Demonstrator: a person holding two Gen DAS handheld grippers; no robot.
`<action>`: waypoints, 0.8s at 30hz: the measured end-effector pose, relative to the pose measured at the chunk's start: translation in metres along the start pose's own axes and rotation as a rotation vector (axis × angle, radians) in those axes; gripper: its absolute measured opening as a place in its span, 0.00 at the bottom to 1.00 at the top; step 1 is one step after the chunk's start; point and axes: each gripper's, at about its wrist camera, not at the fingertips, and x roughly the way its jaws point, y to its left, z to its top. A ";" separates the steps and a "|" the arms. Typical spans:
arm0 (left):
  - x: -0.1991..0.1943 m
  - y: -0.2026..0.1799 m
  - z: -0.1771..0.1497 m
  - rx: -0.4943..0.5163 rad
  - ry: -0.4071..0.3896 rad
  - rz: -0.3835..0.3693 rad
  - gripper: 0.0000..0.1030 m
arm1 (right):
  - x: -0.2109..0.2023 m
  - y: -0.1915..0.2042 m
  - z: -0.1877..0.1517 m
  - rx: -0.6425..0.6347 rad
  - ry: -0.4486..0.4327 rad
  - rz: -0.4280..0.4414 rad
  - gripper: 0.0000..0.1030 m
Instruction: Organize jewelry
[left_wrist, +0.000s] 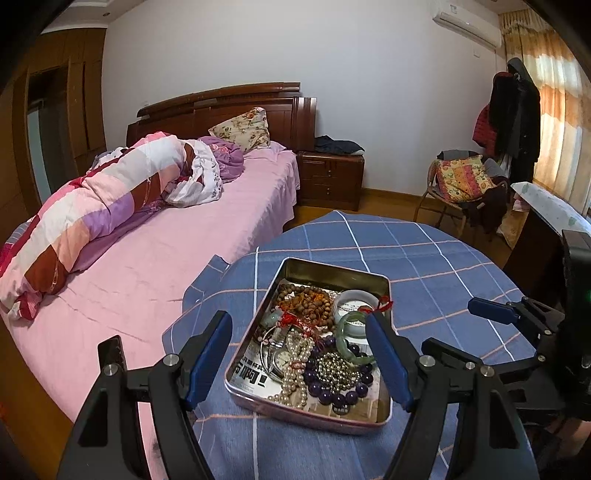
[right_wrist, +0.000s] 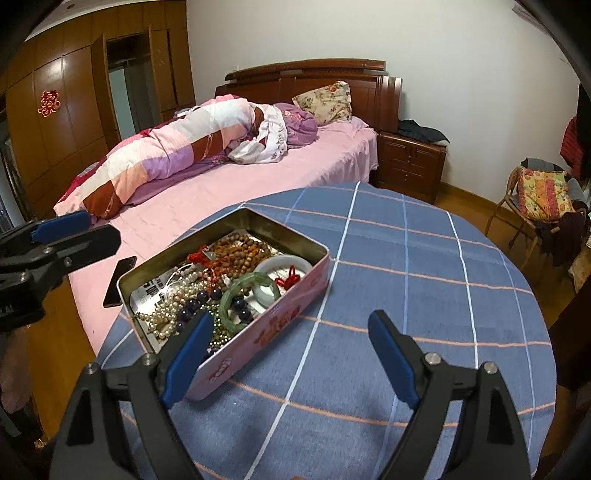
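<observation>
A metal tin stands on the round table with a blue checked cloth. It holds tangled jewelry: a pearl necklace, dark purple beads, brown wooden beads, a green jade bangle, a white bangle and a watch. My left gripper is open, hovering above the tin's near end. My right gripper is open, just right of the tin; it shows at the left wrist view's right edge.
A bed with pink sheet lies left of the table, with a phone near its edge. A wooden nightstand and a chair with a cushion stand behind. The table's edge curves close on the right.
</observation>
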 end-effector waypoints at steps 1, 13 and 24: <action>-0.001 -0.001 -0.001 -0.001 -0.001 -0.002 0.73 | -0.001 0.000 -0.001 0.000 0.000 -0.002 0.85; -0.014 -0.005 0.000 -0.008 -0.009 -0.036 0.73 | -0.024 -0.002 -0.002 0.008 -0.038 -0.036 0.88; -0.021 -0.007 0.000 0.003 -0.027 -0.032 0.73 | -0.034 -0.005 -0.002 0.013 -0.057 -0.048 0.88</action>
